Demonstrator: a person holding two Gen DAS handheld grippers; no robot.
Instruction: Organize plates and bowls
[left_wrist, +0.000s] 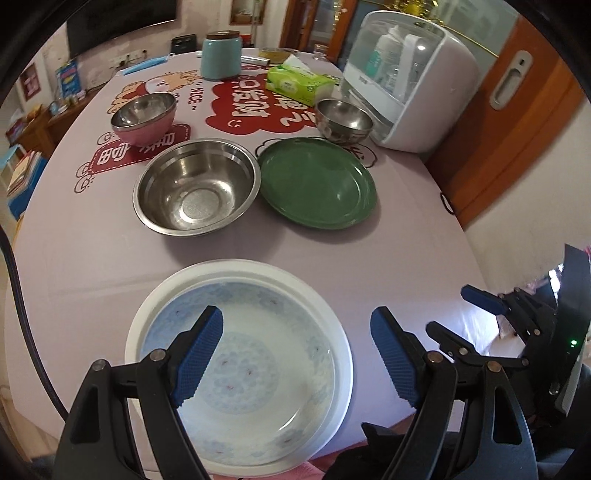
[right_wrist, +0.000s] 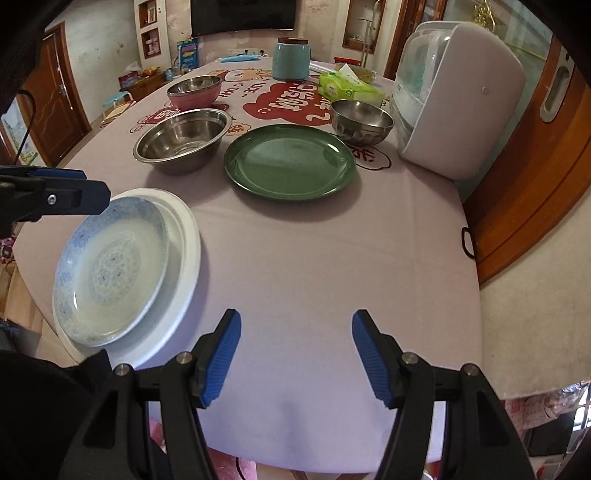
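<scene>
A blue-patterned plate (left_wrist: 258, 369) (right_wrist: 110, 266) rests on a white plate (left_wrist: 332, 314) (right_wrist: 184, 236) at the table's near edge. My left gripper (left_wrist: 297, 354) is open and empty just above them. A green plate (left_wrist: 317, 182) (right_wrist: 290, 160) lies mid-table, beside a large steel bowl (left_wrist: 197, 186) (right_wrist: 183, 138). A pink bowl (left_wrist: 144, 118) (right_wrist: 194, 91) and a small steel bowl (left_wrist: 344, 120) (right_wrist: 362, 122) sit farther back. My right gripper (right_wrist: 295, 354) (left_wrist: 476, 310) is open and empty over bare cloth to the right of the stacked plates.
A white sterilizer box (left_wrist: 406, 77) (right_wrist: 458, 96) stands at the table's right side. A teal canister (left_wrist: 221, 55) (right_wrist: 291, 61) and a green tissue pack (left_wrist: 301, 83) (right_wrist: 349, 88) sit at the back. The table edge drops off close on the right.
</scene>
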